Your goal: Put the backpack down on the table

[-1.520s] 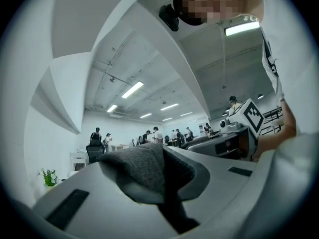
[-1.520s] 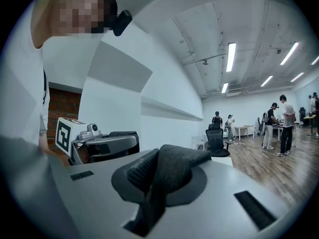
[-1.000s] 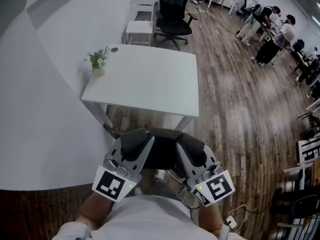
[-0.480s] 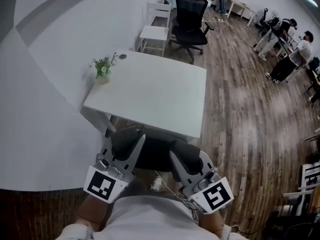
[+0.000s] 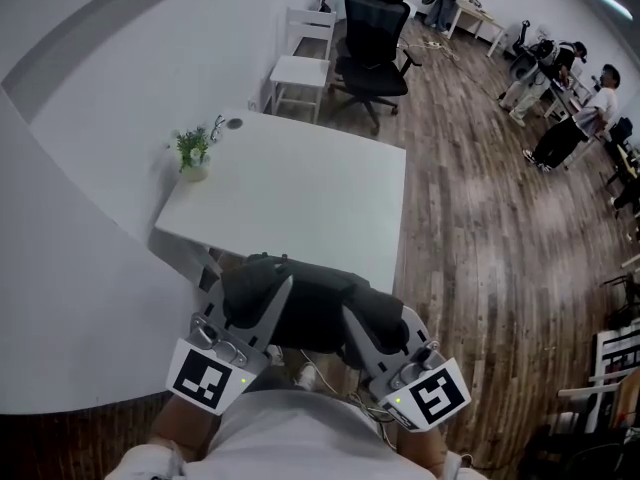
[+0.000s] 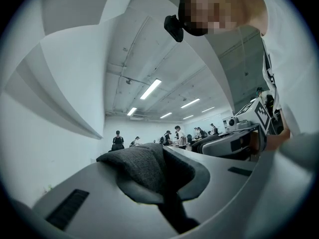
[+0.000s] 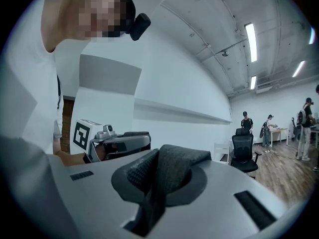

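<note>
A dark grey backpack (image 5: 312,306) hangs in the air between my two grippers, right at the near edge of the white table (image 5: 300,183). In the head view the left gripper (image 5: 262,290) grips its left side and the right gripper (image 5: 362,320) its right side. The left gripper view shows the left gripper (image 6: 167,195) shut on a fold of grey backpack fabric (image 6: 144,166). In the right gripper view the right gripper (image 7: 149,203) pinches a similar fold (image 7: 167,168). The backpack's lower part is hidden behind my arms.
A small potted plant (image 5: 191,152) stands at the table's far left corner. Beyond the table are a white chair (image 5: 300,66) and a black office chair (image 5: 372,30). A white wall runs along the left. Several people (image 5: 568,118) stand far right on the wood floor.
Both grippers have carried the backpack forward, from short of the table to its near edge. Both grips are unchanged.
</note>
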The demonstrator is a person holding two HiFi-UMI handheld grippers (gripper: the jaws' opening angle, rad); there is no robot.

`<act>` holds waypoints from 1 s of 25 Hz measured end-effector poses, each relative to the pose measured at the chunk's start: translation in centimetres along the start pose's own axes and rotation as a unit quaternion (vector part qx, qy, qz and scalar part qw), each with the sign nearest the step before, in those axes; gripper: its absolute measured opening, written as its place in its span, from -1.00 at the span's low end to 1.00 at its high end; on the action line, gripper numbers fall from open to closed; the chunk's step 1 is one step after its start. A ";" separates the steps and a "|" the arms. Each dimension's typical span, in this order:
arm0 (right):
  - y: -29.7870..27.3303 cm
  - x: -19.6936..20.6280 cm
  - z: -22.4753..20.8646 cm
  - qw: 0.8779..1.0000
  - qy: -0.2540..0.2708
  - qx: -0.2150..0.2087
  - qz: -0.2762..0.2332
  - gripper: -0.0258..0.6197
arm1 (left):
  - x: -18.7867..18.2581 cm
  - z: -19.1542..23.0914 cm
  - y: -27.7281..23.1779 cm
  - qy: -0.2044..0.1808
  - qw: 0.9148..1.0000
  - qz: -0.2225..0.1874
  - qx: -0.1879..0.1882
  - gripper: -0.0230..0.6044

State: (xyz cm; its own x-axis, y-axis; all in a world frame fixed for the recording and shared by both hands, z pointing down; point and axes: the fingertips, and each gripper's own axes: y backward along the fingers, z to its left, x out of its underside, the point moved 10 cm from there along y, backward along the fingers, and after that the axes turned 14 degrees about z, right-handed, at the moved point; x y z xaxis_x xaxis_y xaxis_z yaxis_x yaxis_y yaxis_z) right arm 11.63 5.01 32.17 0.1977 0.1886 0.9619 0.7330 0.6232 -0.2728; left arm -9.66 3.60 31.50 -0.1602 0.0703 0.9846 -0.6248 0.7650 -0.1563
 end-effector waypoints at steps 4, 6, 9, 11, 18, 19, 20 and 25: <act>-1.0 -0.5 -1.1 1.000 -0.007 0.012 0.002 -0.75 | -0.2 1.2 -1.3 0.001 1.000 0.005 0.014 -0.81; -1.4 -0.8 -1.5 1.000 -0.008 0.016 0.003 -0.75 | -0.4 1.6 -1.7 0.002 1.000 0.005 0.015 -0.81; -1.8 -1.1 -2.4 1.000 -0.009 0.025 -0.001 -0.75 | -0.7 1.9 -2.5 -0.003 1.000 0.005 0.014 -0.81; -1.6 -1.7 -3.0 0.999 -0.007 0.031 -0.006 -0.75 | -1.3 1.8 -3.0 -0.007 1.000 0.005 0.012 -0.81; -1.1 -4.9 -4.6 0.999 0.017 0.040 -0.026 -0.75 | -4.4 2.3 -4.3 -0.042 0.999 -0.007 0.000 -0.81; -1.1 -5.4 -5.0 0.999 0.020 0.041 -0.029 -0.75 | -5.0 2.4 -4.7 -0.045 0.999 -0.010 -0.003 -0.81; -1.1 -5.8 -5.3 0.998 0.022 0.041 -0.032 -0.75 | -5.5 2.5 -5.0 -0.047 0.999 -0.013 -0.005 -0.81; -1.9 -7.5 -6.9 0.997 0.033 0.049 -0.044 -0.75 | -7.1 4.1 -6.7 -0.063 0.998 -0.030 -0.007 -0.81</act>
State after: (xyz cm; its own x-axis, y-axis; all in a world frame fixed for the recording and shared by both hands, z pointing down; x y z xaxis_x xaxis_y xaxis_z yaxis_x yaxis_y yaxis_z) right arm 13.20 -2.81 25.53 0.1796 0.0813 0.9804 0.6823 0.7076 -0.1837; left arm -7.45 -4.65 25.21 -0.2179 -0.0568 0.9743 -0.6254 0.7745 -0.0947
